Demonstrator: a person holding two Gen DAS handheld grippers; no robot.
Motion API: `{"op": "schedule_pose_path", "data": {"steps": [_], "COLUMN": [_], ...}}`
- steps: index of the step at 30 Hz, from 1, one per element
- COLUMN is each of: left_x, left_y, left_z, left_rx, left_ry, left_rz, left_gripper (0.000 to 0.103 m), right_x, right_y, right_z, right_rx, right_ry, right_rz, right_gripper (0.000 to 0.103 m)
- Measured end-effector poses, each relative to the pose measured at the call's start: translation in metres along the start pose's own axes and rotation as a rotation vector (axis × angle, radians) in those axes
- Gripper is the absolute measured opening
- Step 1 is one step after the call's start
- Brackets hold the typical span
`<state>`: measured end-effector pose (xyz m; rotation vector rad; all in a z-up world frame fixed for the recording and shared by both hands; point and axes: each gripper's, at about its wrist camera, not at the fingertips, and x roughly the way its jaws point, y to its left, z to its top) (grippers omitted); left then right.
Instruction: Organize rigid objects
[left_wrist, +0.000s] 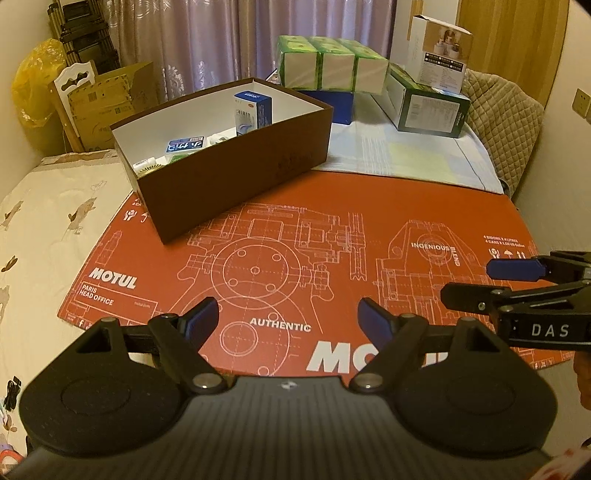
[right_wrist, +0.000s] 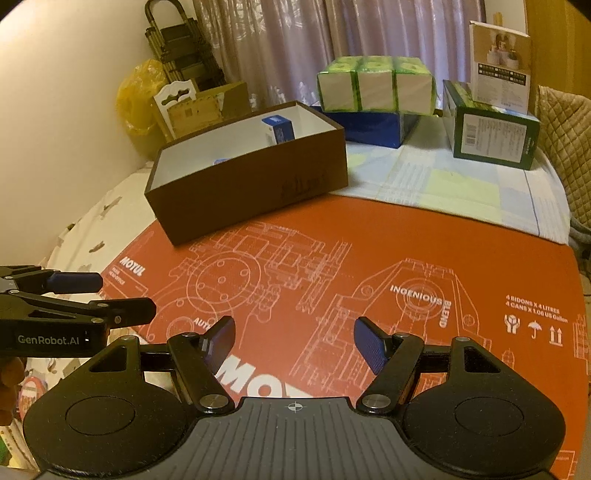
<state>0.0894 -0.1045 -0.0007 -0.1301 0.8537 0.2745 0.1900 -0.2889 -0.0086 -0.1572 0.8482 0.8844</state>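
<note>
A brown box (left_wrist: 236, 184) with a white inside stands at the far left of the red printed cardboard sheet (left_wrist: 295, 258). Inside it a blue-and-white carton (left_wrist: 253, 110) stands upright, with a flat blue packet (left_wrist: 184, 144) and several small white items beside it. The box also shows in the right wrist view (right_wrist: 255, 192), with the carton (right_wrist: 279, 131) inside. My left gripper (left_wrist: 288, 321) is open and empty above the sheet's near part. My right gripper (right_wrist: 295, 341) is open and empty, to the right of the left one (right_wrist: 92, 295).
Behind the sheet lie a pale checked cloth (left_wrist: 406, 155), a blue box (left_wrist: 328, 103) with green-wrapped packs (left_wrist: 332, 66) on it, a dark green box (left_wrist: 432, 107) and a white carton (left_wrist: 439, 51). Folded cardboard (left_wrist: 107, 99) and a yellow bag (left_wrist: 37, 85) stand far left.
</note>
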Motion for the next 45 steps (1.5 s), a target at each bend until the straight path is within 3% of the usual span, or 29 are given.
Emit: {"op": "schedule_pose_path", "data": {"steps": [45], "left_x": [-0.006], "left_y": [-0.025], "left_z": [-0.017], "left_rx": [0.016], "left_ry": [0.006], "left_rz": [-0.018], "left_gripper": [0.08], "right_x": [-0.02], "right_y": [-0.014], "right_z": [-0.027], "right_rx": [0.019], "right_ry": [0.029], "right_rz": [-0.025], "right_gripper": [0.068]}}
